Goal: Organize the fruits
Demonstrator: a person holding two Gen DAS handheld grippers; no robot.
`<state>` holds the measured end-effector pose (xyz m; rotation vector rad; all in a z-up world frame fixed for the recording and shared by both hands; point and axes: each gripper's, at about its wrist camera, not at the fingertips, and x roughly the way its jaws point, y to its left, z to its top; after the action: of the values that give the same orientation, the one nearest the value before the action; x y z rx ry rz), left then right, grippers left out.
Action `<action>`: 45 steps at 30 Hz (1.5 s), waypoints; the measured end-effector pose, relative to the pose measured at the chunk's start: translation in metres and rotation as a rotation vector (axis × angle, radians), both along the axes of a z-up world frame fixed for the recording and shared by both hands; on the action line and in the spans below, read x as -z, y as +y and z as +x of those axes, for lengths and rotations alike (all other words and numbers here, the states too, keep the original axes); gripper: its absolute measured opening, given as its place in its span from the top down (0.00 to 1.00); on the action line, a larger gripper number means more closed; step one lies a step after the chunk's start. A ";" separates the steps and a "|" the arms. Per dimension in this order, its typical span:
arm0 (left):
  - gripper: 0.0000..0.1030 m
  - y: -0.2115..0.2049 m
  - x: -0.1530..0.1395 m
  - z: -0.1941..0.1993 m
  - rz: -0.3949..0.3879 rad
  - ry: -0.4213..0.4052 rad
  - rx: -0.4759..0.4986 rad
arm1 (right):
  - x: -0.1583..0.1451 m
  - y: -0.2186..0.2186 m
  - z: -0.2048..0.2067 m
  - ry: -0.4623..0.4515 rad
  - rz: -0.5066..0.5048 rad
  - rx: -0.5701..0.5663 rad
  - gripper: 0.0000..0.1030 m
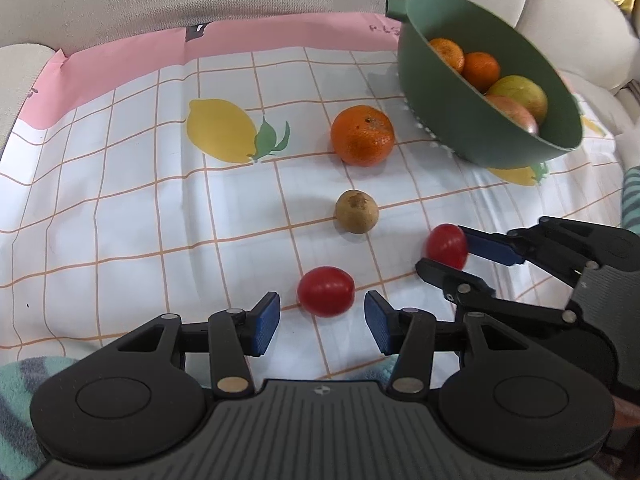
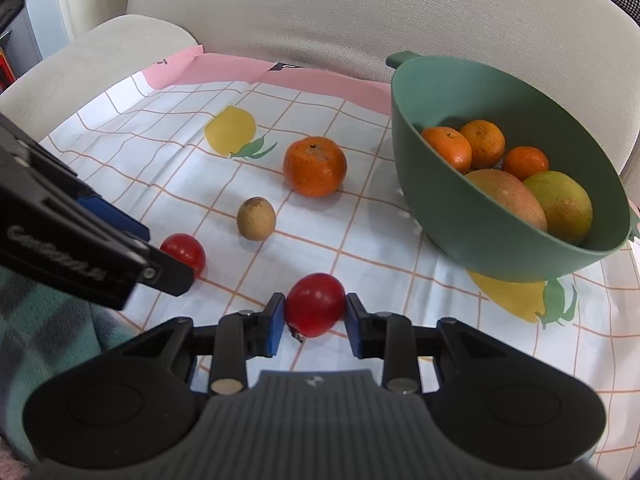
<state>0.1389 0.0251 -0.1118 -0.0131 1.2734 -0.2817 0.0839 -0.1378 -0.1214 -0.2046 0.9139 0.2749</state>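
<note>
The right gripper (image 2: 315,307) was clamped on one cherry tomato (image 2: 314,305), presumably to carry it to the green bowl (image 2: 460,216). The left gripper (image 1: 322,318) stood apart around the second cherry tomato (image 1: 326,291) on the cloth (image 1: 120,200), not yet pinching. One tangerine (image 2: 315,165) and one small brown fruit (image 2: 256,218) lay loose; the bowl held three tangerines and two mangoes.
</note>
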 end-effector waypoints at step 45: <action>0.65 -0.006 -0.045 -0.022 -0.067 -0.211 0.007 | -0.031 -0.002 -0.015 -0.099 0.015 -0.018 0.72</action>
<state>0.1169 0.0190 -0.0671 -0.0354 1.0547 -0.3232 0.0686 -0.1394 -0.0902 -0.2111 0.8126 0.2857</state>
